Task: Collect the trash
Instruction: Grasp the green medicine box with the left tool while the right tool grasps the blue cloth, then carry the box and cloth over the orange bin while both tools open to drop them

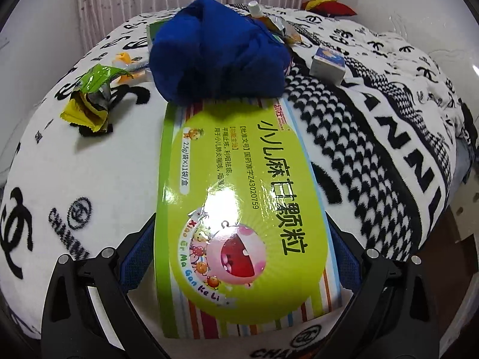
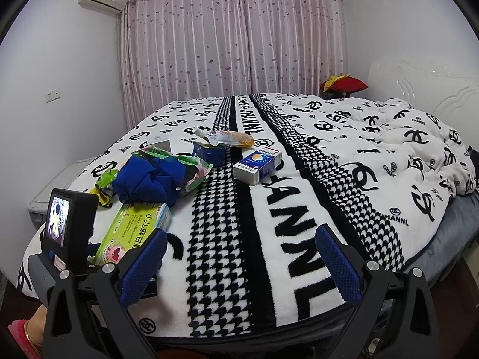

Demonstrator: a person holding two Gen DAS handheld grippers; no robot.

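A large green medicine box (image 1: 239, 209) lies on the bed between my left gripper's (image 1: 239, 257) blue pads; the jaws stand on either side of it, gripping its sides. It also shows in the right wrist view (image 2: 131, 230). Behind it lies a blue cloth (image 1: 215, 51) (image 2: 146, 179), a crumpled green and yellow wrapper (image 1: 89, 98), a small blue and white box (image 1: 327, 62) (image 2: 257, 163), a squeeze pouch (image 2: 227, 137) and a dark blue carton (image 2: 209, 152). My right gripper (image 2: 239, 266) is open and empty above the blanket near the bed's front edge.
The black and white patterned blanket (image 2: 299, 209) covers the bed. A red and yellow cushion (image 2: 344, 85) sits at the far corner. Pink curtains (image 2: 233, 45) hang behind. A white headboard (image 2: 434, 89) stands at the right. A torn green packet (image 2: 191, 164) lies beside the cloth.
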